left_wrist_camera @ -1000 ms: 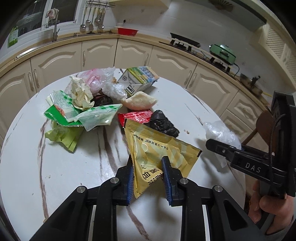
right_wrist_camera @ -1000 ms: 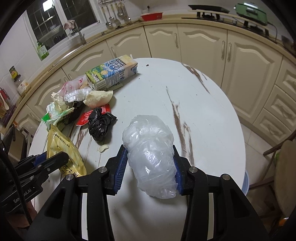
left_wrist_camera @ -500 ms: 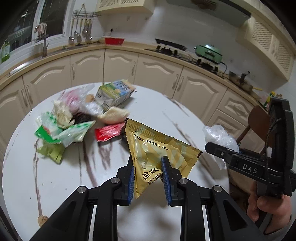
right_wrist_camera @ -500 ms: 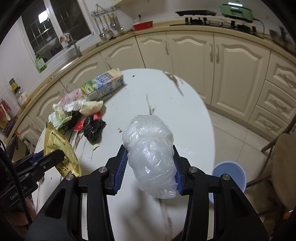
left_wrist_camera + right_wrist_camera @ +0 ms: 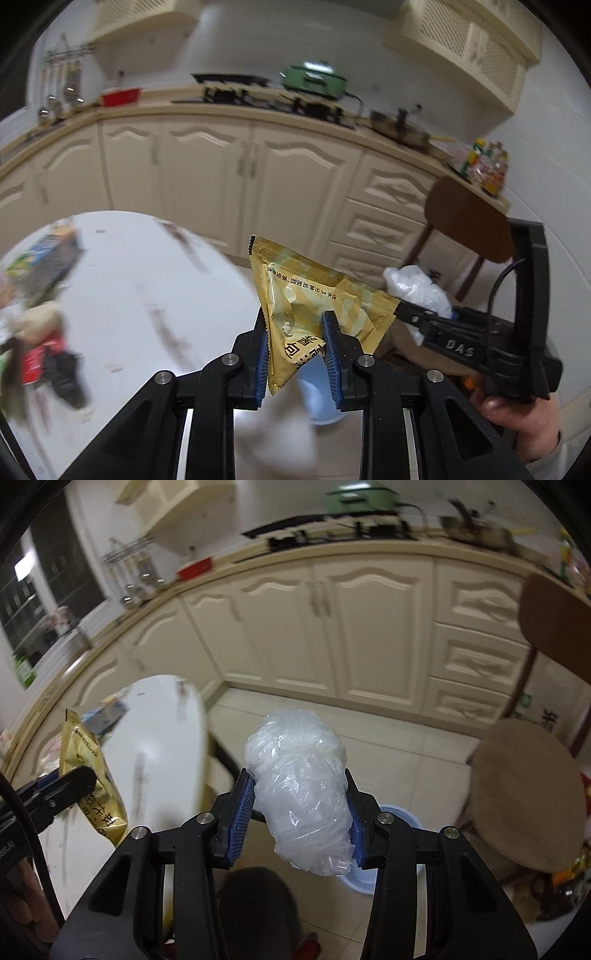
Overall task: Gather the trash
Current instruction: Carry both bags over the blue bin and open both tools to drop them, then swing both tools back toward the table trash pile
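Carrying both loads off the desk — left gripper clenched on yellow wrapper, right gripper on clear plastic bag. Risk: light trash drifting wide of blue bin below on release.

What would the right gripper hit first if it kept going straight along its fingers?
Likely the round pale-blue bin on the tiled floor, showing just behind the crumpled clear plastic bag that the right gripper clamps. Nothing shows between them, though depth is hard to judge.
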Motion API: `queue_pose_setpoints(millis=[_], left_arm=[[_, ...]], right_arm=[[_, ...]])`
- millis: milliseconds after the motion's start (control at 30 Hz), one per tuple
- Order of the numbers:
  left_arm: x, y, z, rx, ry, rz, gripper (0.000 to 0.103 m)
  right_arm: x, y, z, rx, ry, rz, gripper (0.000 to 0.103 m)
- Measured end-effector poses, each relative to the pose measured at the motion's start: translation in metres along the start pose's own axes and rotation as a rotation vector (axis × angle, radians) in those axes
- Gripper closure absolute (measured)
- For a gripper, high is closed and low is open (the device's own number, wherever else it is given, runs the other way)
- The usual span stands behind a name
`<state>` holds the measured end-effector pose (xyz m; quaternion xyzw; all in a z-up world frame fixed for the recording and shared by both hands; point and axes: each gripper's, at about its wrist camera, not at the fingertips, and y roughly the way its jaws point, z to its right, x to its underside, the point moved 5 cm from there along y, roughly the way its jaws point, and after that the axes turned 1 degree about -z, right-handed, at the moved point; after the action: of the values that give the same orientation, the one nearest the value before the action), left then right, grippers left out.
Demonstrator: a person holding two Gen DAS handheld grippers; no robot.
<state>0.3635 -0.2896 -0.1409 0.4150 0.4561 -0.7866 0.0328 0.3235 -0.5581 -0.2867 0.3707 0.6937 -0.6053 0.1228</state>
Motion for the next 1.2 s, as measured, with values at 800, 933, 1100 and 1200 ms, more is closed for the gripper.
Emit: queue_pose_setpoints(millis=[800,933,1100,1200], left_arm=[[-0.009,0.379,0.053,-0.085,0.015,-0.616,0.075],[-0.016,0.393,0.068,-0.105,0.014,-0.601,0.035],[-0.013,0.386,0.076,-0.120,0.026,-0.571,0.033],[-0.010,0.373,0.084,-0.131,0.046,-0.539,0.033]], right_arm=[[0.091,0.187,0.198,0.030,0.369,-0.360,0.059],[0.100,0.197,0.209,0.058,0.391,-0.387,0.049],[0.105,0.192,0.220,0.053,0.447,-0.358,0.016],[0.106,0.186,0.222,0.070,0.453,-0.354,0.007]])
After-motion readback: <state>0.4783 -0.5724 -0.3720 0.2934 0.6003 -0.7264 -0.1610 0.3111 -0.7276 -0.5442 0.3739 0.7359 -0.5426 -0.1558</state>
